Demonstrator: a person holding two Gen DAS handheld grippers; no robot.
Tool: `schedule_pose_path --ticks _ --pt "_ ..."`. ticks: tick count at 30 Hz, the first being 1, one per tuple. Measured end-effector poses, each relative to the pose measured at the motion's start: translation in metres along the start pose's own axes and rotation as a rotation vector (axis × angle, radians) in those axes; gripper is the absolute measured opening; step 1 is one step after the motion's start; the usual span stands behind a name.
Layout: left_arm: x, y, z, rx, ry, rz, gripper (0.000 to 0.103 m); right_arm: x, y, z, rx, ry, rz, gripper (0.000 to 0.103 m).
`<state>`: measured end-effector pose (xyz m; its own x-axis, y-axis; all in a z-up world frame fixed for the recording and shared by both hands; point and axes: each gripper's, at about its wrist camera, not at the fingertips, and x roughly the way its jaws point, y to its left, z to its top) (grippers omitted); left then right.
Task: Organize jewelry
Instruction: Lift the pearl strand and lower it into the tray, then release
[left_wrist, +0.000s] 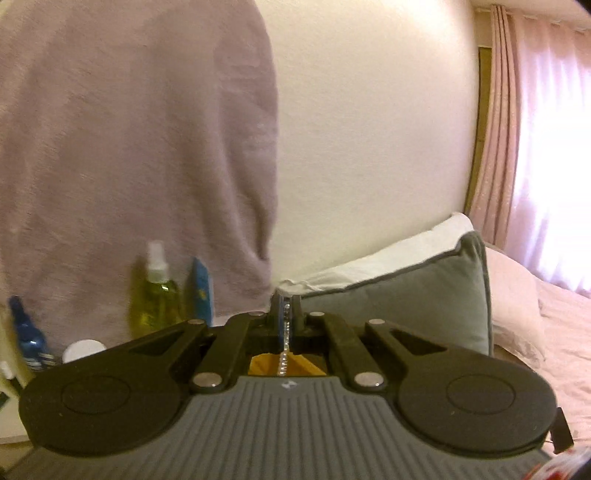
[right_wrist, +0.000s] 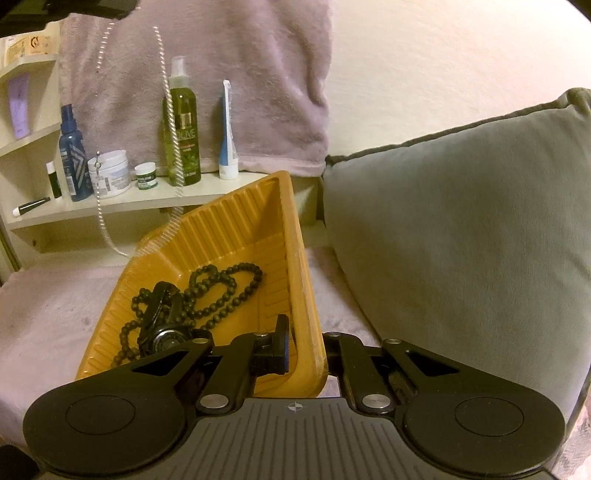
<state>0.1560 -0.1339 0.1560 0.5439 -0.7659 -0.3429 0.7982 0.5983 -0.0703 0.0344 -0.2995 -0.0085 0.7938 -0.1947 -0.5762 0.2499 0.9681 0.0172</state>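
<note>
Right gripper fingers clamp near-right rim of yellow tray, prob. steadying it on bed w/ black beads inside, while left gripper, shut on silver chain, dangles it above tray's far-left edge for drop-in.

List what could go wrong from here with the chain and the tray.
1. The silver chain hangs in a long loop from the left tool; its swinging bottom could land outside the orange tray or catch on its rim.
2. The right tool pinches only the tray's wall, and the tray sits tilted; a slip might spill the black bead necklace.
</note>
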Motion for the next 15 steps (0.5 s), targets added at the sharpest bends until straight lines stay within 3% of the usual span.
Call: schedule_pose_path --ticks 15 --pt "0.053 -0.009 -0.061 -0.06 0.196 -0.045 0.001 0.007 -0.004 0.0 0.012 0.012 0.0 0.007"
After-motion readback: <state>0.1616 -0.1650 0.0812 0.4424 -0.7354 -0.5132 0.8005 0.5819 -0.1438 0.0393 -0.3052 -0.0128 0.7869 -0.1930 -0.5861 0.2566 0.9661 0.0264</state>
